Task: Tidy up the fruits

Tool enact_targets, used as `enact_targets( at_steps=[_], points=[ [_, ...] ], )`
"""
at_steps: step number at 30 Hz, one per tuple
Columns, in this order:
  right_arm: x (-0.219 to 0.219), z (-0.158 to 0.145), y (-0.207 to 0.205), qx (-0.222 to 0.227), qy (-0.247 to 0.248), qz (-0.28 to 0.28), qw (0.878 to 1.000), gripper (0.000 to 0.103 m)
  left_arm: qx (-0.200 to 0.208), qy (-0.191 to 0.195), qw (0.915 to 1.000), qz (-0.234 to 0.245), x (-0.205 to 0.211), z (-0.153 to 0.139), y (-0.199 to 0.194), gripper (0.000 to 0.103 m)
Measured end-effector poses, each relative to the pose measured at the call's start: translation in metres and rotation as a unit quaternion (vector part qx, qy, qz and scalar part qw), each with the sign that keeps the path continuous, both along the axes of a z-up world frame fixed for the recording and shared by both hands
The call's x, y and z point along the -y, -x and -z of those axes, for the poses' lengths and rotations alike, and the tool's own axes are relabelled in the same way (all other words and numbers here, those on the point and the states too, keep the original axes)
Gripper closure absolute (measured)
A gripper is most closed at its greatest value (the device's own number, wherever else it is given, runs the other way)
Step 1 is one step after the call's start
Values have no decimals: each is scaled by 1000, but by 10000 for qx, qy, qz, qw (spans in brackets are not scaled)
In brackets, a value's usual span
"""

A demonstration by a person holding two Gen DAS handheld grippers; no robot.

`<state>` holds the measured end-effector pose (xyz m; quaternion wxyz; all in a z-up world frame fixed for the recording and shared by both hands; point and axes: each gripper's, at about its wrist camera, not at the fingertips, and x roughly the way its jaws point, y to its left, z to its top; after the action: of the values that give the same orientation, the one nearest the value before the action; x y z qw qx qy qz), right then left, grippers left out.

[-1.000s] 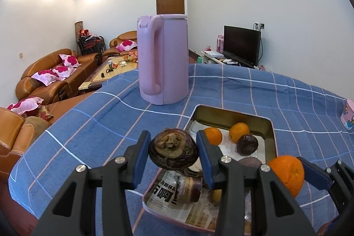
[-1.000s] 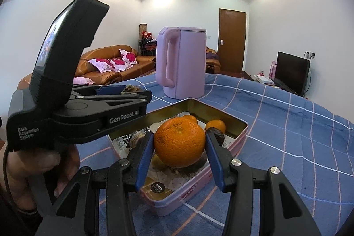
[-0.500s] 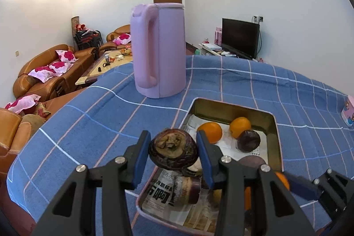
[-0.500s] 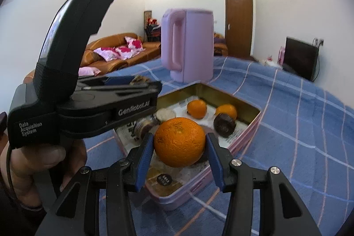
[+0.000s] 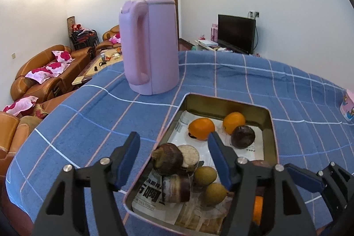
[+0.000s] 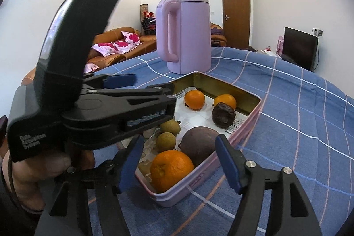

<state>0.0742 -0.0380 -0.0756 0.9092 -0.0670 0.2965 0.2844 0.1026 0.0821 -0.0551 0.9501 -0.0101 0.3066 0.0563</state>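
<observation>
A metal tin (image 5: 225,101) lined with newspaper sits on the blue checked cloth and holds several fruits. My left gripper (image 5: 174,158) is open above the tin's near left corner; a dark purple fruit (image 5: 168,158) lies loose between its fingers, on other fruit. My right gripper (image 6: 180,160) is open over the tin's (image 6: 252,116) near end; a large orange (image 6: 171,169) rests in the tin between its fingers, beside a dark purple fruit (image 6: 199,145). Two small oranges (image 6: 194,100) and a dark round fruit (image 6: 223,114) lie at the far end.
A tall lilac kettle (image 5: 150,45) stands on the cloth just beyond the tin; it also shows in the right wrist view (image 6: 185,34). A small pink box (image 5: 348,105) sits at the far right. The left gripper's body (image 6: 93,103) fills the right view's left side.
Both grippers have opened. The left one let go of the dark purple fruit and the right one let go of the large orange; both fruits now lie in the tin.
</observation>
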Motion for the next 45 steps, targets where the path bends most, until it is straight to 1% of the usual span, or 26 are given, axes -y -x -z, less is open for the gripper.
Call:
enact_targets(
  at_steps=[4, 7, 10, 13, 17, 19, 20, 32, 45],
  points=[
    [7, -3, 4, 108, -50, 193, 9997, 34, 163, 142, 9997, -88, -5, -10, 12, 34],
    [14, -4, 6, 226, 17, 400, 9989, 34, 288, 201, 9993, -132, -7, -16, 20, 31],
    [24, -8, 9, 346, 33, 667, 9972, 34, 444, 176, 9987, -182, -6, -23, 31, 27],
    [37, -15, 12, 404, -53, 831, 9957, 34, 532, 137, 9983, -181, -4, -27, 37, 27],
    [48, -25, 20, 600, -65, 989, 9933, 34, 597, 143, 9980, -151, 0, -32, 43, 26],
    [52, -29, 23, 671, -77, 1028, 9924, 34, 621, 124, 9979, -155, 2, -33, 44, 22],
    [54, -31, 26, 719, -76, 1057, 9918, 34, 642, 122, 9978, -144, 3, -33, 46, 22],
    [69, -46, 40, 944, -191, 1193, 9882, 33, 703, 93, 9974, -94, 10, -37, 57, 21],
    [77, -55, 48, 1078, -262, 1284, 9855, 33, 738, 62, 9973, -13, 17, -40, 61, 21]
  ],
)
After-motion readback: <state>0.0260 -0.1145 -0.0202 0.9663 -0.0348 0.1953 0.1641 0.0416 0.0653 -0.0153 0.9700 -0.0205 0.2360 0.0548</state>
